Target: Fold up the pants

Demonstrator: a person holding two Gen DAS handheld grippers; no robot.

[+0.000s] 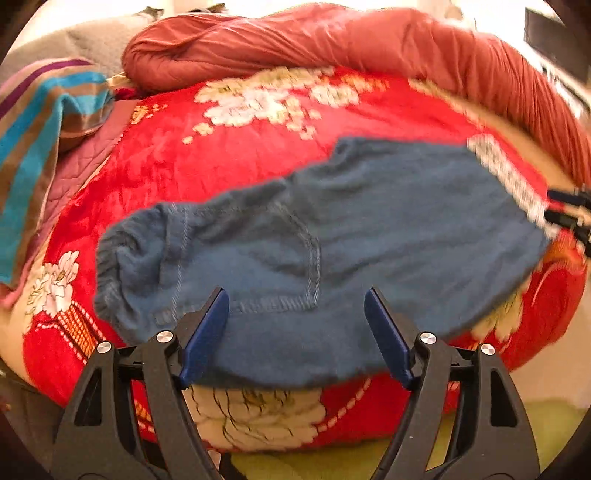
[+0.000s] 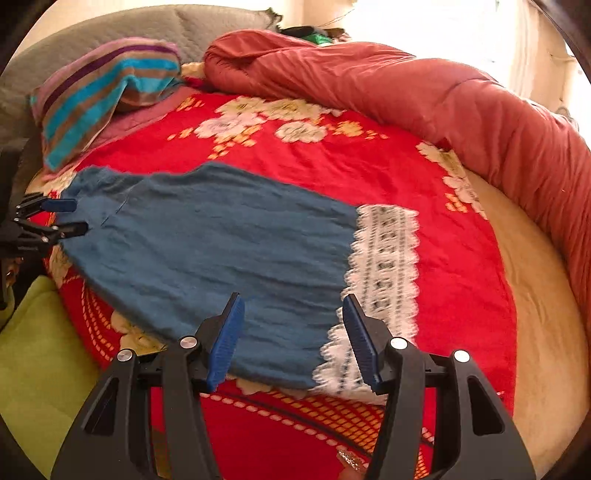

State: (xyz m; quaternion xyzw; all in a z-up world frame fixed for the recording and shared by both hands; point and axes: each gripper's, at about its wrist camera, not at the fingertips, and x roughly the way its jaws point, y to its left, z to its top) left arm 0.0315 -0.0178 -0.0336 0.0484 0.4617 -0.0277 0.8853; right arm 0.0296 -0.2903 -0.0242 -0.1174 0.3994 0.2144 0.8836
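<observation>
Blue pants lie folded lengthwise and flat on a red flowered blanket. Their gathered waist is at the left in the left wrist view. A white lace hem ends the pants at the right in the right wrist view. My left gripper hovers open over the waist end, beside a stitched pocket. It also shows in the right wrist view as the left gripper, its pads either side of the waist edge. My right gripper stands open over the near hem corner, pads apart from the cloth.
A rolled rust-red quilt runs along the back and right of the bed. A striped towel lies at the back left against a grey padded headboard. Yellow-green bedding shows at the near left, bare cream mattress at the right.
</observation>
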